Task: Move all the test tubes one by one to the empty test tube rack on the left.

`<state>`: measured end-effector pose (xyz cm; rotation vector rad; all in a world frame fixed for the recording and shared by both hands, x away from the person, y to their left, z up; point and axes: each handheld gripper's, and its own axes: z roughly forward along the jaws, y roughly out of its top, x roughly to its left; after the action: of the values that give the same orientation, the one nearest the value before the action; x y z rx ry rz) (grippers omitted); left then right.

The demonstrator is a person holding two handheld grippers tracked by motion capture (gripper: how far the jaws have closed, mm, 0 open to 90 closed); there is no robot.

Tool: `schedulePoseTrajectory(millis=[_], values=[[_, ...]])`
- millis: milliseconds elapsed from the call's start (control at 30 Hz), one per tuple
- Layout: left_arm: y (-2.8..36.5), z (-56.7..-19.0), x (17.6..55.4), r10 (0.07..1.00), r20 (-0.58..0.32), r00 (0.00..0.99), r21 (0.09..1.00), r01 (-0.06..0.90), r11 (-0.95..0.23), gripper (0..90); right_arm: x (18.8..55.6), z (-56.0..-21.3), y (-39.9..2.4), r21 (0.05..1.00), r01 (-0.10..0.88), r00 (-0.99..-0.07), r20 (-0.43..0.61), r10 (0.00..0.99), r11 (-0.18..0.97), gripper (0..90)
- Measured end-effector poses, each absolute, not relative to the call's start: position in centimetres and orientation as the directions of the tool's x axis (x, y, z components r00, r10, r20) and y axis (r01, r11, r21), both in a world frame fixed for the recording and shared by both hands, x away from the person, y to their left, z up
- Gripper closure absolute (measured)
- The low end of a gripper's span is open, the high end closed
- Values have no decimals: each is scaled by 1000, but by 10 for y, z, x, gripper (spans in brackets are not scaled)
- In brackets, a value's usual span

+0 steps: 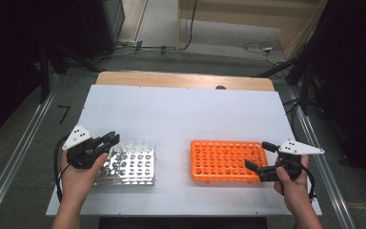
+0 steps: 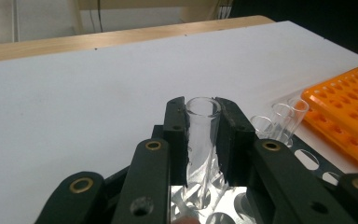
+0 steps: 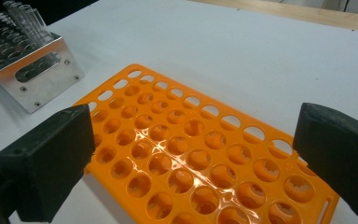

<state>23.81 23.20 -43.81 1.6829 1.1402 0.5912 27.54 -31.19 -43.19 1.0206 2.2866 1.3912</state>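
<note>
The left gripper (image 2: 203, 135) clamped one clear tube (image 2: 202, 122) over the metal rack (image 1: 128, 166); three more tubes (image 2: 279, 119) stood beside it. The right gripper (image 3: 191, 158) hung with jaws wide apart and empty, over the one orange rack (image 3: 182, 158).

A clear glass test tube (image 2: 201, 135) stands upright with its open round mouth on top, clamped between the pads of the left gripper (image 2: 200, 116); its lower end sits in a hole of the metal rack (image 1: 129, 165). That rack is a shiny silver block with rows of round holes, lying near the front-left corner of the white surface (image 1: 181, 109), and a few more clear tubes (image 2: 279, 120) stand upright in it along its far side. The orange rack (image 1: 226, 160) is a flat plastic tray with many rows of round holes, all empty, lying level near the front edge toward the right, well apart from the metal one
</note>
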Motion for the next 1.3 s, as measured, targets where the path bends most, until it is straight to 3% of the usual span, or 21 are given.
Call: schedulePoseTrajectory(millis=[333,633,1000,1300], values=[[229,-442,236,890,-116,441,884,455,-111,738,276,-433,-313,859,427,-711,125,692,283,0],[235,-440,234,877,-184,443,891,452,-42,616,276,-433,-313,861,425,-715,129,688,280,0],[232,-431,229,862,-184,472,904,426,-40,360,278,-434,-314,862,422,-713,125,690,281,0],[219,-431,225,851,-179,493,905,421,-54,56,279,-435,-315,867,416,-715,125,687,275,0]])
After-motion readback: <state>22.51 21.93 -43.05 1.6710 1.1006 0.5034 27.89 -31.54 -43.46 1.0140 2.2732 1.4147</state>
